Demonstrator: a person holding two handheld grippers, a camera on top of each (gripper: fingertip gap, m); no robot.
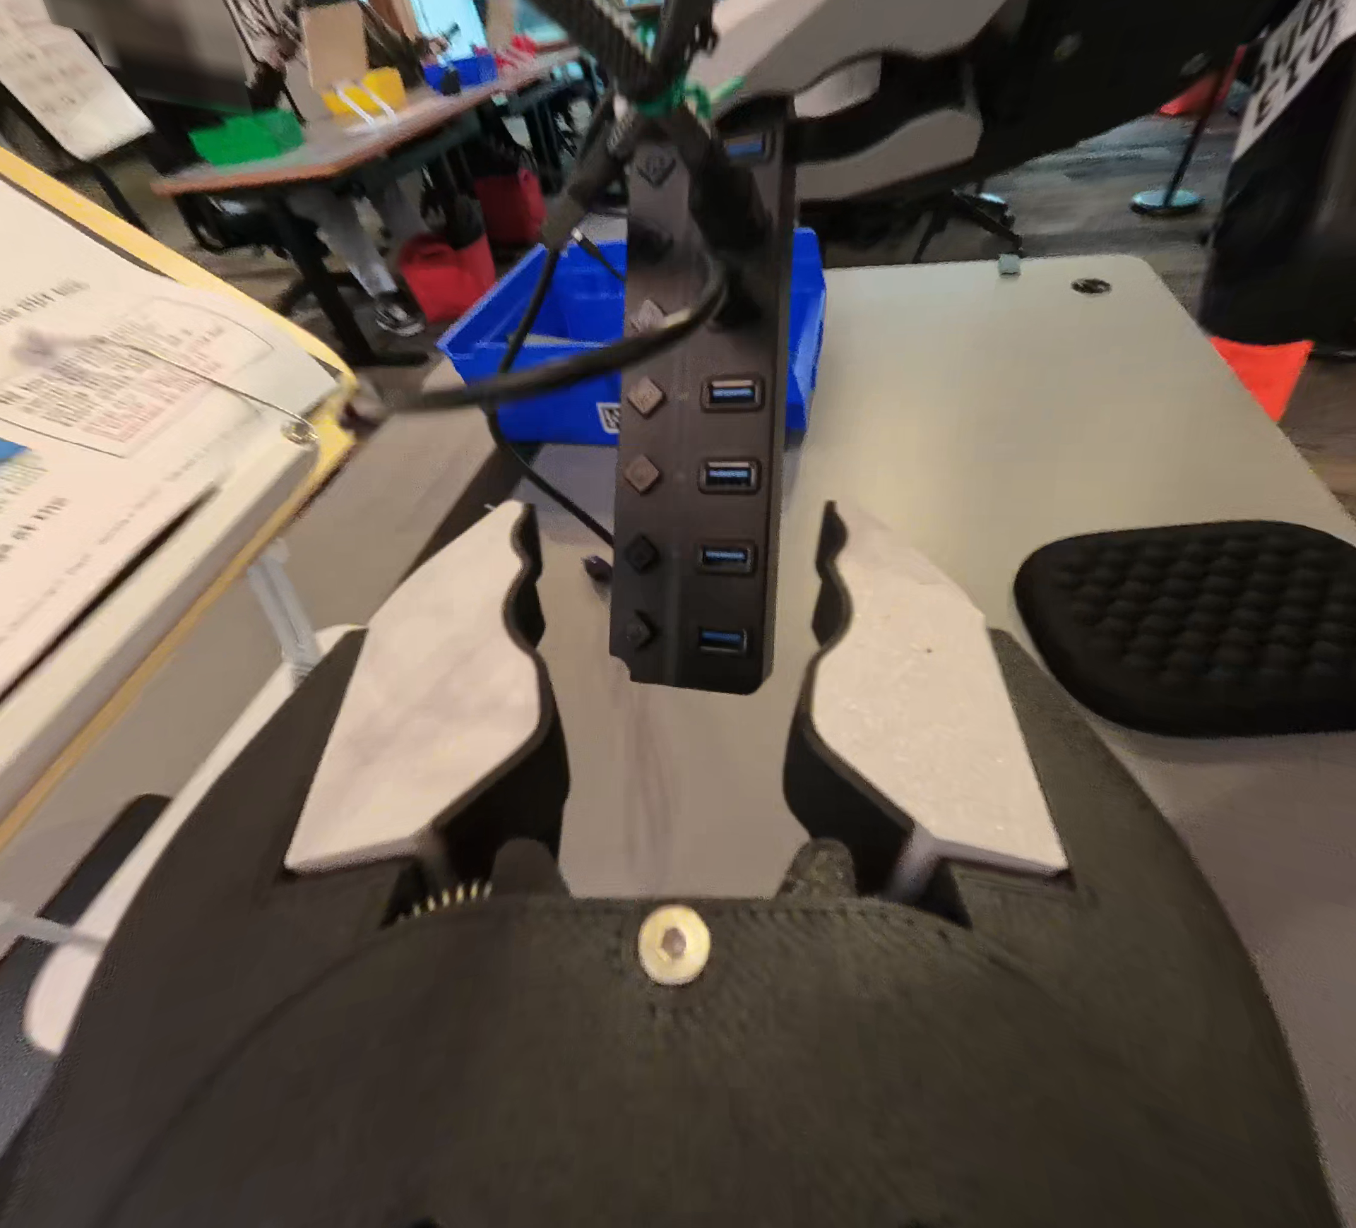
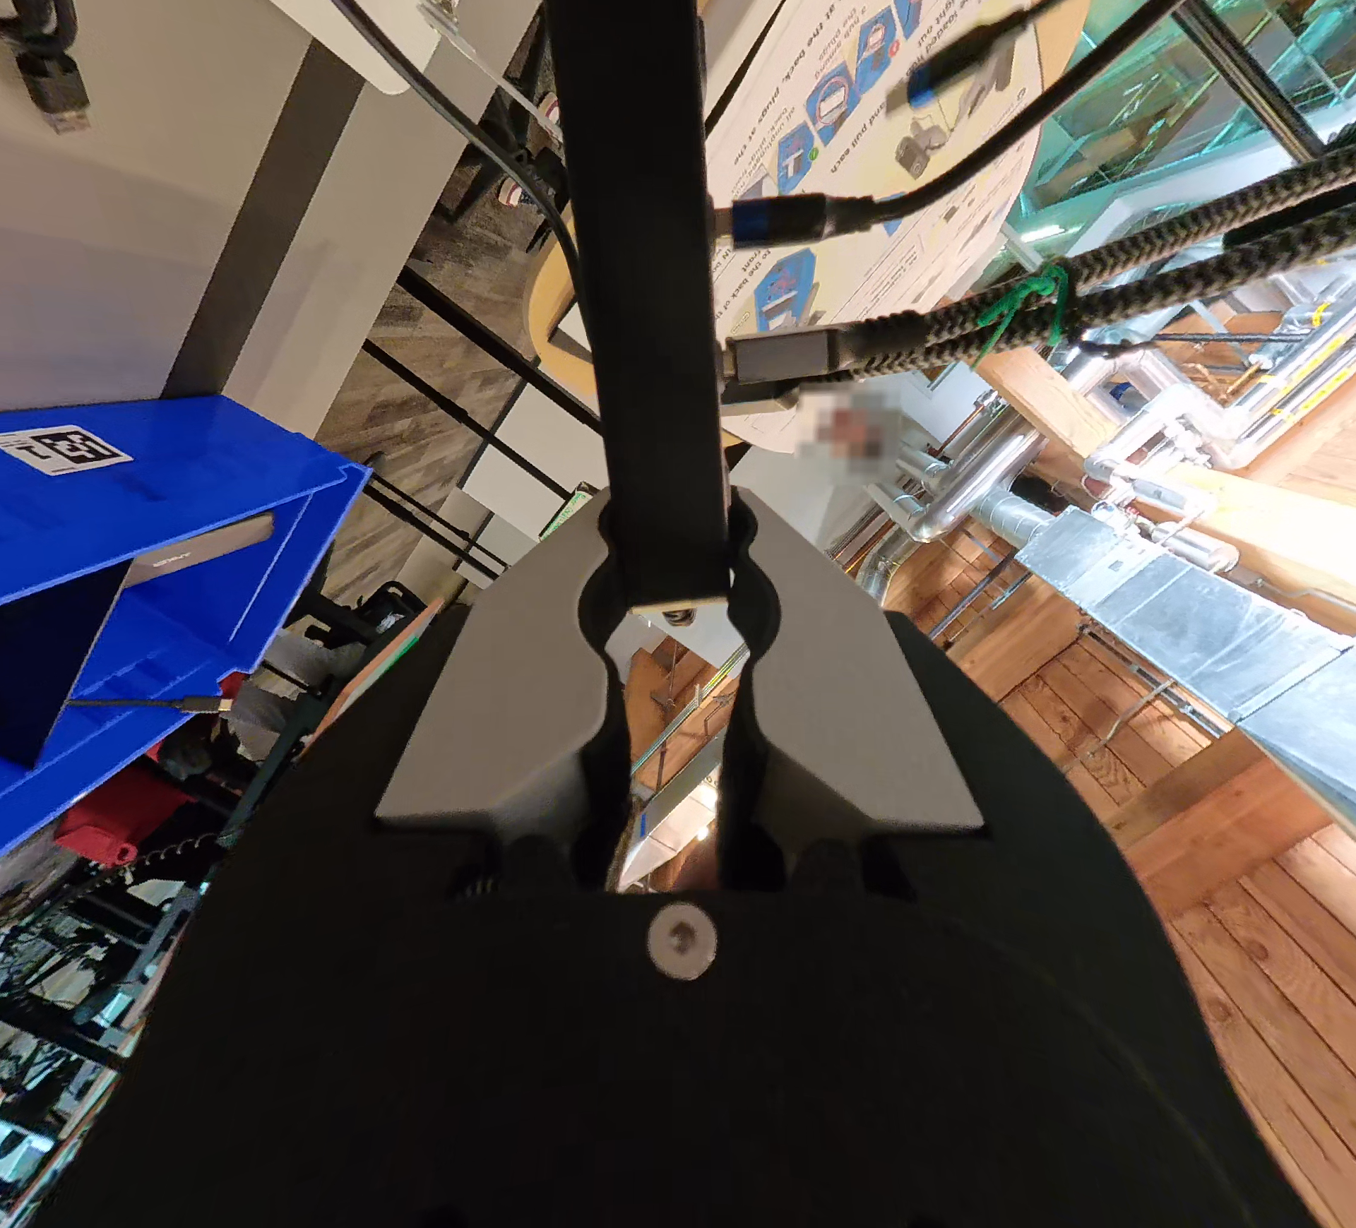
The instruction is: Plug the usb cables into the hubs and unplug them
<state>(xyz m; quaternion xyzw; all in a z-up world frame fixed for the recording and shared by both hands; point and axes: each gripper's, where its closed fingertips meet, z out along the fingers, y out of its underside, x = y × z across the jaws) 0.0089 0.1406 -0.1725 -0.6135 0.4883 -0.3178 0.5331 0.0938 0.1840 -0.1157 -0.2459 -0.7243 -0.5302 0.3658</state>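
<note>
The right gripper (image 2: 675, 576) was clamped on one end of the black USB hub (image 1: 697, 430), holding it upright above the grey table (image 1: 990, 400). The left gripper (image 1: 679, 554) stood apart around its lower end, touching nothing. A braided cable (image 2: 954, 320) sat plugged in its side.

Blue bin (image 1: 572, 342): far counter (image 1: 1027, 430) edge.
Black mat (image 1: 1196, 628): counter, right side.
Instruction sheet (image 1: 110, 371): left.
</note>
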